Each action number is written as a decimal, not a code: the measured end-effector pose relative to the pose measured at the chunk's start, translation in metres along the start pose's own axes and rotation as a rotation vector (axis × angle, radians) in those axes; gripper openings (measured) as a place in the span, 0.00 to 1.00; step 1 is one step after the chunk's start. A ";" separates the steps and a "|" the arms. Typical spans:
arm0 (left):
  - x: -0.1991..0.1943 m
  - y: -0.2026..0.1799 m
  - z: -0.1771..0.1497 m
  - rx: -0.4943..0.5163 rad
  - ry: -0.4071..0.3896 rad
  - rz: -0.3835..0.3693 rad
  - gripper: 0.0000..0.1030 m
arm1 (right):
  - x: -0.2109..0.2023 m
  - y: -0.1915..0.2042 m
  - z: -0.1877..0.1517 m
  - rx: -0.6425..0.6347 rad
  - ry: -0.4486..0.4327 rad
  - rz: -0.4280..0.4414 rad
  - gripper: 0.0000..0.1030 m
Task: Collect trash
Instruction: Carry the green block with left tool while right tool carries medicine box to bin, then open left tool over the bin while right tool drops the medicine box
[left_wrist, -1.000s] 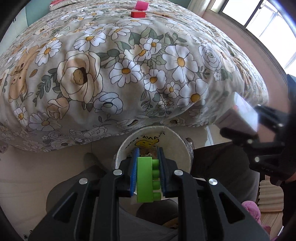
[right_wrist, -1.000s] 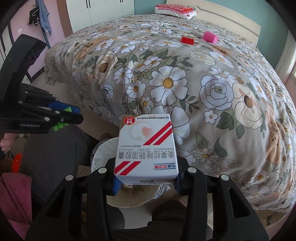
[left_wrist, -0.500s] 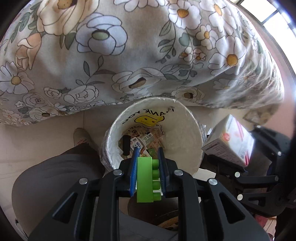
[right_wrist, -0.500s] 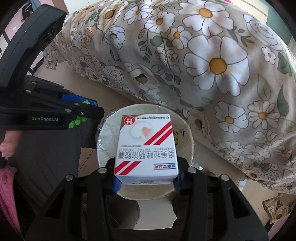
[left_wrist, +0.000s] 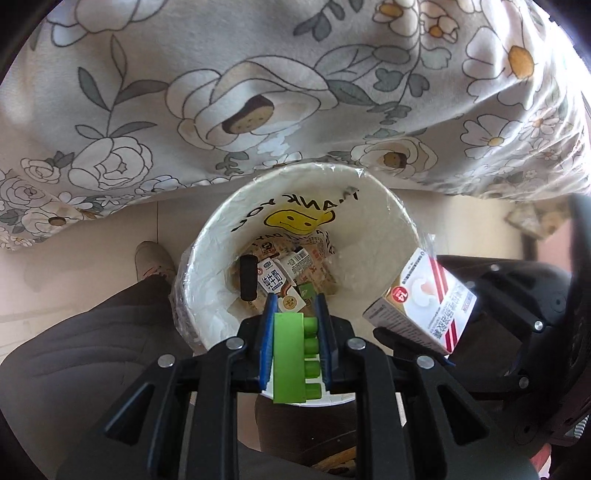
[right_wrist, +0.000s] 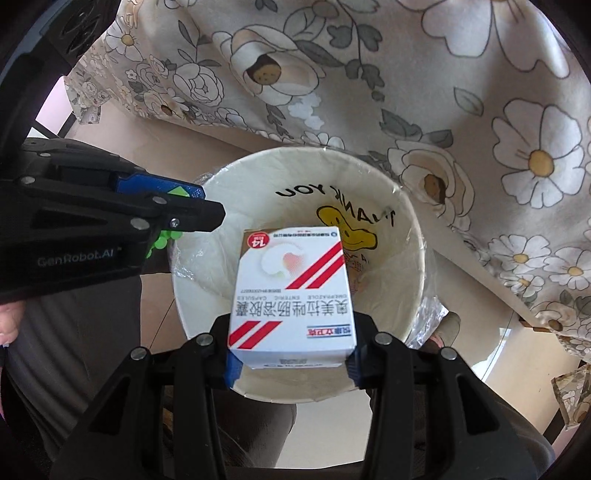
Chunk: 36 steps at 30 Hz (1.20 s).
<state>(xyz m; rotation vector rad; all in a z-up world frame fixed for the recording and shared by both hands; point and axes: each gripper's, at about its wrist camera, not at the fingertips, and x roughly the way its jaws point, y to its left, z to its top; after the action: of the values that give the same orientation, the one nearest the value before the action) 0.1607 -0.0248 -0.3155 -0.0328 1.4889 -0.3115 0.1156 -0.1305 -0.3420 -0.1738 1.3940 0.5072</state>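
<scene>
While both point down over the lined bin (left_wrist: 221, 236), the left gripper (left_wrist: 293, 306) clamps a stiff, light green brick (left_wrist: 290, 354); at 3 o'clock, the right gripper (right_wrist: 291, 363) clamps a crushable medicine box (right_wrist: 291, 291) by its sides

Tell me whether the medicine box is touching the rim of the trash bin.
Cannot tell. In the left wrist view the medicine box in the right claw overlaps the trash bin rim, but neither view shows contact or a gap.

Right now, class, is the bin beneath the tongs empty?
No: in the left wrist view the bin already holds a milk carton and other wrappers at its bottom.
</scene>
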 end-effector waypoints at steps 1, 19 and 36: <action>0.004 -0.001 0.001 0.003 0.005 0.000 0.22 | 0.003 -0.001 0.000 0.005 0.007 0.003 0.43; 0.065 0.002 0.016 -0.023 0.102 -0.016 0.22 | 0.060 -0.021 0.009 0.132 0.134 0.031 0.43; 0.111 0.016 0.028 -0.093 0.180 -0.032 0.22 | 0.112 -0.036 0.020 0.198 0.230 -0.056 0.43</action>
<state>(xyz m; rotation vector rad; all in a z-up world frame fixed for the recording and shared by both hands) 0.1964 -0.0388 -0.4248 -0.1054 1.6825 -0.2761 0.1589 -0.1272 -0.4528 -0.1125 1.6502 0.3073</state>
